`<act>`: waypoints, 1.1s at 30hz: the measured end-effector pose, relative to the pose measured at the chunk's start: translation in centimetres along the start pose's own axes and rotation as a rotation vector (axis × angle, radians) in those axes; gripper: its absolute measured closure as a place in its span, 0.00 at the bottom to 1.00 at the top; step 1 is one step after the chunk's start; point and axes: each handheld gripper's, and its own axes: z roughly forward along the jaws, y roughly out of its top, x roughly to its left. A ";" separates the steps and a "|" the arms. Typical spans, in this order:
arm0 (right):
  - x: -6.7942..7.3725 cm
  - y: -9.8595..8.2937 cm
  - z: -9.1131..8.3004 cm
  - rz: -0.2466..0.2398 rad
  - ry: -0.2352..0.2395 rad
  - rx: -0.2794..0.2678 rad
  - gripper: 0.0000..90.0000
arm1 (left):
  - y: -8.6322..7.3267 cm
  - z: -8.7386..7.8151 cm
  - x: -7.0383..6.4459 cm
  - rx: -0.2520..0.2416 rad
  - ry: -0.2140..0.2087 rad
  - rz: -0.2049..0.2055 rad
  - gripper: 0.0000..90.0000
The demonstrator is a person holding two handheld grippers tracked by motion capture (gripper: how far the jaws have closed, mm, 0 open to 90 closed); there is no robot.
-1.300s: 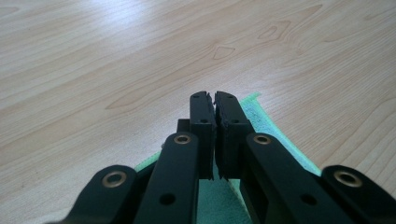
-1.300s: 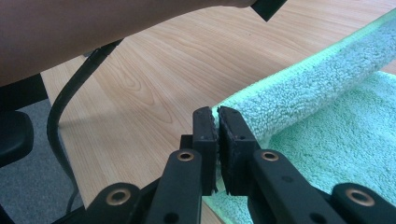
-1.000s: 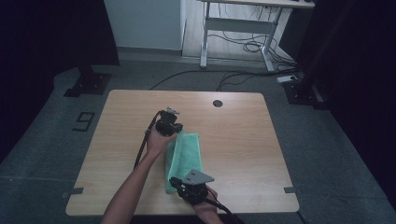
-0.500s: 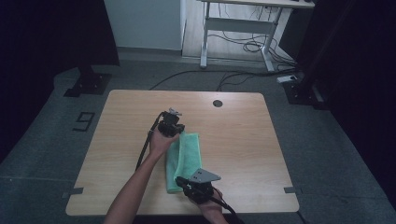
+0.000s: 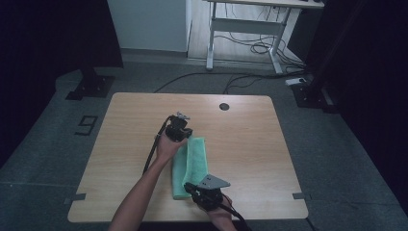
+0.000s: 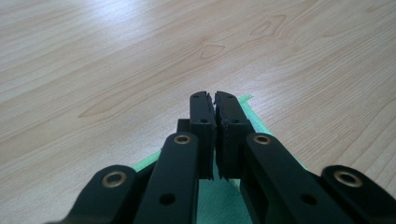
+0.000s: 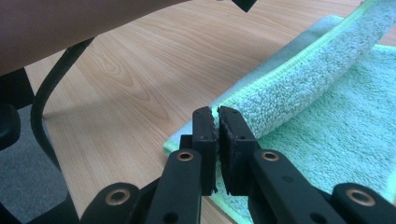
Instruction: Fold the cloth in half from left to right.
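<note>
At centre frame we see the green towel (image 5: 190, 166) on the desk (image 5: 240, 139) | left gripper (image 6: 214, 105) pinched on its far corner | right gripper (image 7: 218, 122) pinched on its near edge, fold lifted | cloth between jaws barely visible

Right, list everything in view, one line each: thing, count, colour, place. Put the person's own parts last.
Folded terry towel: one, green, near middle of the table, one long edge lifted.
Wooden rectangular table: one, light wood, centre of the room.
Round cable hole: one, black, far edge of table.
Metal-framed desk: one, pale, beyond the table.
Floor cables: several, black, under that desk.
Left gripper: one, black, at towel's far end, jaws closed.
Right gripper: one, black, at towel's near end, jaws closed.
</note>
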 end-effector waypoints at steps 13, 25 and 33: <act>-0.8 -0.5 -0.5 0.011 -0.012 0.009 0.94 | 0.1 1.3 -0.3 0.019 -0.007 0.000 0.96; -1.4 -1.0 -0.8 0.026 -0.025 0.015 0.94 | 0.1 2.3 -0.9 0.035 -0.009 0.010 0.96; -1.6 -1.3 -0.9 0.029 -0.031 0.021 0.94 | 0.1 2.4 -1.0 0.028 -0.021 0.001 0.96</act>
